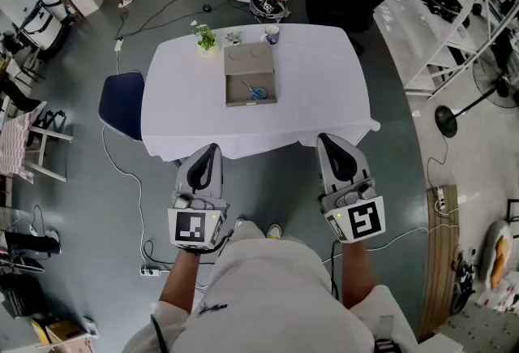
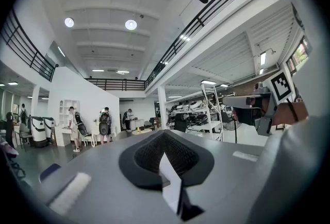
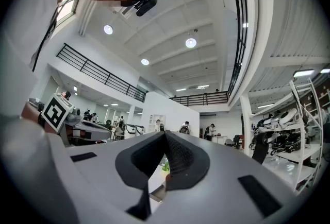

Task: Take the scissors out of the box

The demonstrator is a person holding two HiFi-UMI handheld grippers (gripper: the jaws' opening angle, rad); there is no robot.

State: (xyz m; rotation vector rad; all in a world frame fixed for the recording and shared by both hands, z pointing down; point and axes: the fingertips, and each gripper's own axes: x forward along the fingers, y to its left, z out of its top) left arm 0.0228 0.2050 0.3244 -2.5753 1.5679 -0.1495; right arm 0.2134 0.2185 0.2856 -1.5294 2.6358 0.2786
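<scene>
An open beige box [image 1: 250, 77] lies in the middle of the white-clothed table [image 1: 178, 100], its lid folded back toward the far side. Blue-handled scissors [image 1: 255, 92] rest in its near half. My left gripper [image 1: 212, 148] and right gripper [image 1: 323, 137] are held side by side over the floor, just short of the table's near edge, pointing at it and well away from the box. In the left gripper view [image 2: 164, 133] and the right gripper view [image 3: 166, 133] the jaws meet at their tips with nothing between them.
A small potted plant [image 1: 205, 37], a small object [image 1: 233, 38] and a cup [image 1: 272, 34] stand along the table's far edge. A blue chair [image 1: 122, 104] sits at the table's left. A cable and power strip [image 1: 150, 270] lie on the floor by my left side.
</scene>
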